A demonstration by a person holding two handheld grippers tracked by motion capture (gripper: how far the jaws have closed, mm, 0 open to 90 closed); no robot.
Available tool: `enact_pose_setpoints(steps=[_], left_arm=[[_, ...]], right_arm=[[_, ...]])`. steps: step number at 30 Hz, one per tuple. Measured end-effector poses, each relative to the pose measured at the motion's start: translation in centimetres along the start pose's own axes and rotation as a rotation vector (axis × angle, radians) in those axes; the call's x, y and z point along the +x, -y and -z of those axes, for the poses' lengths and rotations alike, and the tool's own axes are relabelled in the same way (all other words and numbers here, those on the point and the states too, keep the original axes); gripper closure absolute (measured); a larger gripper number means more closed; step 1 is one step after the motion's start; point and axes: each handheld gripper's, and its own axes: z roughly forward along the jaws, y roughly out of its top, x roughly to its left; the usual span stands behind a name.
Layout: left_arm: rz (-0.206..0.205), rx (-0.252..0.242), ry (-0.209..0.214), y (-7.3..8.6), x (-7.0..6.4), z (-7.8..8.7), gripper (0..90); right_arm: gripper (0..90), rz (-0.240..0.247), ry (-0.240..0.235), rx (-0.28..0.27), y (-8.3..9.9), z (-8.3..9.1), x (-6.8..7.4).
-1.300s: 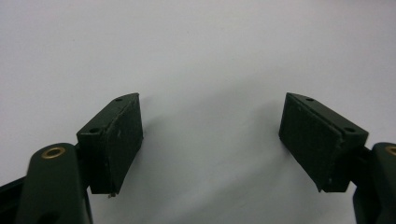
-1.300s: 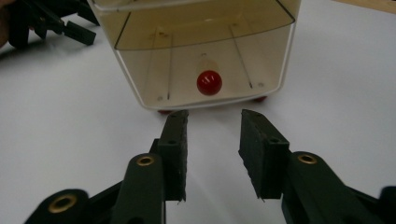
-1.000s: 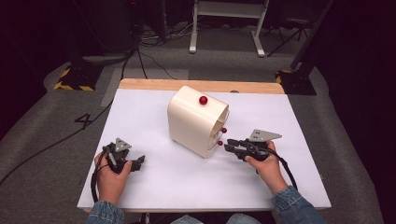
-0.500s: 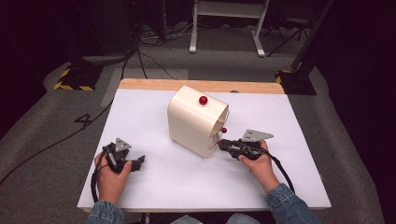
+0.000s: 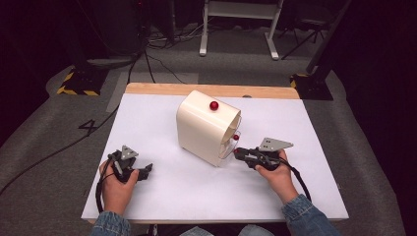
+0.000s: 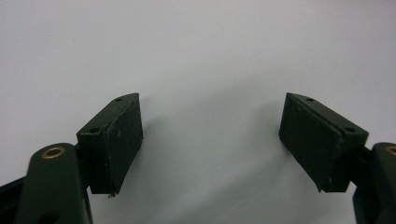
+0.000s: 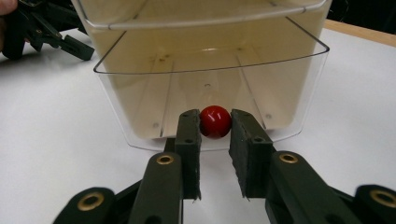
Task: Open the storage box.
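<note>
The red knob point(image 7: 215, 121) of the clear drawer point(image 7: 205, 93) is clamped by the right gripper point(image 7: 215, 128) – contact looks firm; the left gripper point(image 6: 210, 135) (jaws spread wide) is rested on the white surface point(image 5: 162, 196), its cabinet point(image 5: 204, 128) interior partly hidden.

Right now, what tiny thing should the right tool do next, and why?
Probably pull gently straight back. The right tool has its jaws closed around the red knob on the clear drawer of the cream box, so a small tug should slide it open.
</note>
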Motion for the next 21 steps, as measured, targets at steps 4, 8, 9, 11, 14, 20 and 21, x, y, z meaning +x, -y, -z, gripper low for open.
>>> enact_pose_setpoints(steps=[4, 8, 9, 11, 14, 20, 21], left_arm=[[0.001, 0.000, 0.002, 0.0, 0.0, 0.0, 21.9], [0.001, 0.003, 0.003, 0.0, 0.0, 0.0, 21.9], [0.001, 0.003, 0.004, 0.0, 0.0, 0.0, 21.9], [0.001, 0.004, 0.004, 0.0, 0.1, 0.0, 21.9], [0.001, 0.002, 0.004, 0.0, 0.1, 0.0, 21.9], [0.002, 0.001, 0.002, 0.0, 0.0, 0.0, 21.9], [0.001, 0.003, 0.003, 0.0, 0.0, 0.0, 21.9]], right_arm=[[74.1, 0.001, 0.005, -0.003, 0.1, 1.1, 0.1], [74.1, -0.003, 0.012, -0.004, 0.2, 2.7, 0.3], [74.1, -0.003, 0.012, -0.004, 0.2, 2.7, 0.3], [74.1, 0.008, 0.016, -0.005, 0.2, 3.4, 0.5], [74.0, -0.002, 0.019, -0.013, 0.4, 4.4, 0.6], [74.0, -0.011, 0.025, -0.010, 0.9, 5.9, 0.8], [74.0, -0.010, 0.026, -0.011, 1.0, 6.1, 0.8]])
